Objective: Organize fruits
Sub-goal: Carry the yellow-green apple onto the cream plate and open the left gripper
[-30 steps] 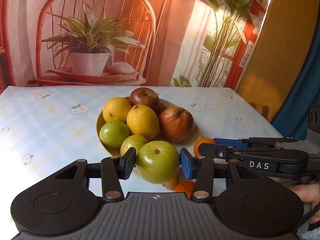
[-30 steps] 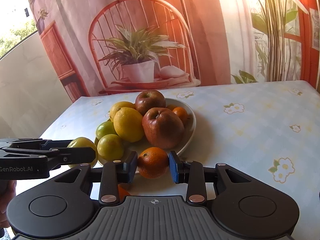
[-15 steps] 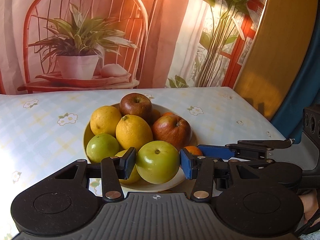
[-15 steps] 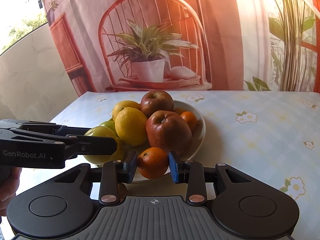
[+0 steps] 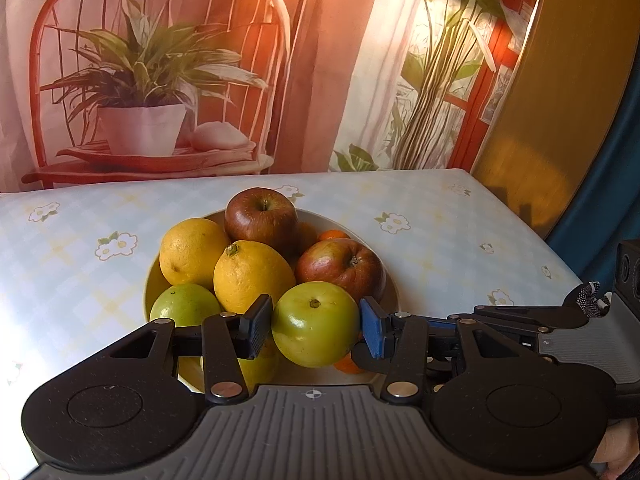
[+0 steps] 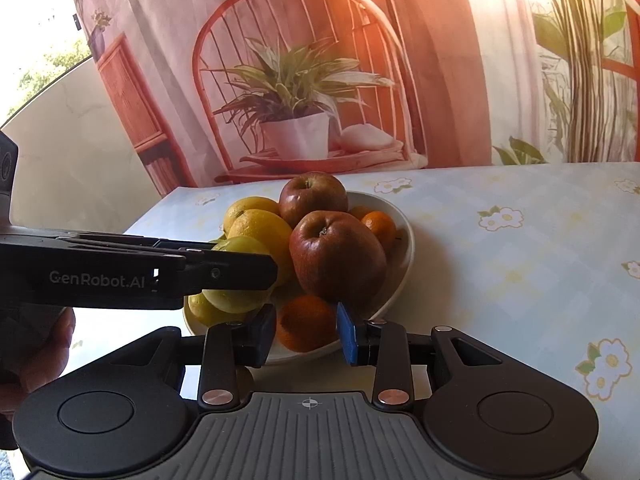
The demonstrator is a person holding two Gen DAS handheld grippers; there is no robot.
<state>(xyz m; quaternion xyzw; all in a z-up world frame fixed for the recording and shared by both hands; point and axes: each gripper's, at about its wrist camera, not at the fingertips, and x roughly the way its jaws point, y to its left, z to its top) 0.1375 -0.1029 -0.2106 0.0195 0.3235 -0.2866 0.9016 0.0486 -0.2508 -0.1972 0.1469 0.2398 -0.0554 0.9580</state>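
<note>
My left gripper (image 5: 316, 326) is shut on a green apple (image 5: 315, 323) and holds it over the near part of the white plate (image 5: 390, 284). The plate holds two red apples (image 5: 340, 266), lemons (image 5: 252, 276), a green fruit (image 5: 184, 306) and small oranges. My right gripper (image 6: 306, 330) is shut on a small orange (image 6: 307, 323) just above the plate's near rim (image 6: 408, 236). In the right wrist view the left gripper (image 6: 240, 268) crosses from the left with the green apple (image 6: 236, 296). The right gripper (image 5: 404, 336) also shows in the left wrist view, low at the right.
The plate stands on a table with a pale flowered cloth (image 6: 520, 240). A printed backdrop with a chair and potted plant (image 5: 140, 80) hangs behind the table. A yellow panel (image 5: 560, 100) stands at the right.
Both grippers have moved forward with their fruit, from the table in front of the plate to over its near part. The jaws stayed shut.
</note>
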